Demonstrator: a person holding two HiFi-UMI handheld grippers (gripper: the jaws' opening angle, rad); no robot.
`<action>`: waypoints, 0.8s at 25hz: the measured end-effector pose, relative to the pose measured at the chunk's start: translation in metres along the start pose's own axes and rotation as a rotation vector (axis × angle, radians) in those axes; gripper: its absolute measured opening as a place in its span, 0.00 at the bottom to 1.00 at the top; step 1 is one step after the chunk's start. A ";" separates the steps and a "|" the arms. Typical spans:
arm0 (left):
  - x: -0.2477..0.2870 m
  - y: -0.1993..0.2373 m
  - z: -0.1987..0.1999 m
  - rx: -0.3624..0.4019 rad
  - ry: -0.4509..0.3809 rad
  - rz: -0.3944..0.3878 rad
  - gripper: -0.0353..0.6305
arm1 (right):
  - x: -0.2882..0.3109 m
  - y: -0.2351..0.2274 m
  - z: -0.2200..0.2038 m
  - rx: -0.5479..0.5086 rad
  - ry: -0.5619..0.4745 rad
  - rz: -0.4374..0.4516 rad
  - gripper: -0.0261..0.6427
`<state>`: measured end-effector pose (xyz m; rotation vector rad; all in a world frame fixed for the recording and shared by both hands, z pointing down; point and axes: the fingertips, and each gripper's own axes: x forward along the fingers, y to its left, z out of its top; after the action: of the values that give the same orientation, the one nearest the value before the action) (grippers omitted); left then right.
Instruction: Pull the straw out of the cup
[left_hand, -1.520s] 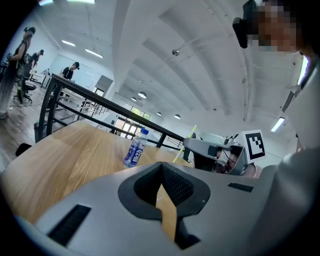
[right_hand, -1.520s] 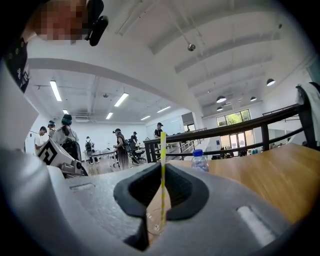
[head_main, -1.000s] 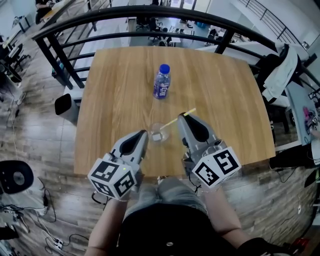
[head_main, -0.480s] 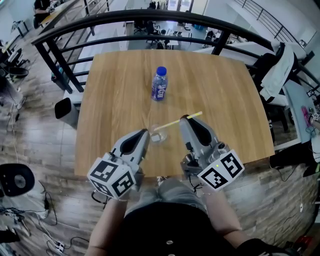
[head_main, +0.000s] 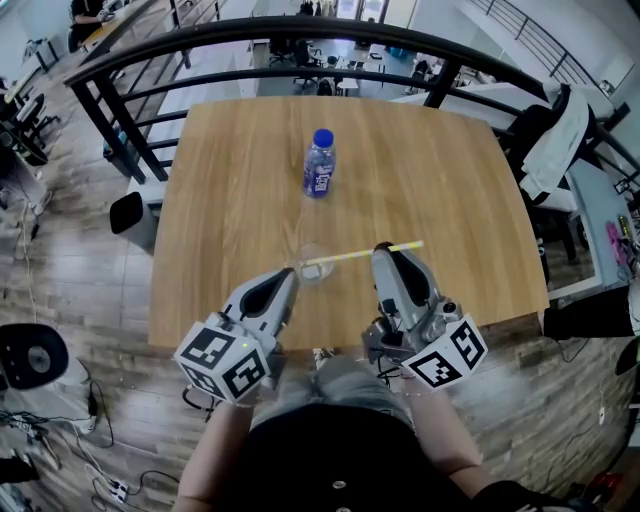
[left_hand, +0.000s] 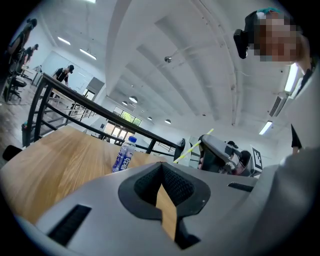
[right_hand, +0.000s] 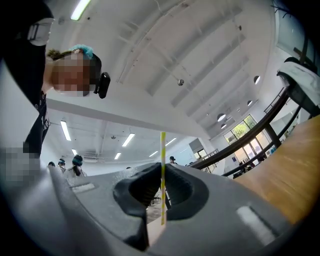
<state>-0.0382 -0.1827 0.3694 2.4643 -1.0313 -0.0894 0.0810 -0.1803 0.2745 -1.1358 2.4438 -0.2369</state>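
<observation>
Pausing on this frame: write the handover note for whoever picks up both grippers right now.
Right gripper: shut on the straw, gripped toward its right end. The straw lies almost level.
Left gripper: shut and holding nothing, with its tip beside the cup.
The cup stands upright on the table near the front edge. The bottle stands further back, apart from it.
Done: the straw is gripped and tipped over.
Unclear: its free end overlaps the cup's rim in the head view, so I cannot tell whether it is out.
Left: probably draw the straw rightward until it is plainly clear of the cup.
</observation>
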 end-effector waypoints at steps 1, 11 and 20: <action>0.000 -0.001 -0.002 -0.002 0.003 0.001 0.07 | -0.002 -0.001 0.000 -0.002 -0.003 -0.002 0.07; 0.001 -0.001 -0.016 -0.022 0.034 0.003 0.07 | -0.009 -0.006 -0.017 0.012 0.048 -0.039 0.07; 0.004 -0.003 -0.022 -0.030 0.048 0.005 0.07 | -0.005 -0.007 -0.015 0.005 0.058 -0.031 0.07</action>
<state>-0.0289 -0.1750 0.3878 2.4253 -1.0084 -0.0435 0.0821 -0.1818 0.2913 -1.1815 2.4759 -0.2897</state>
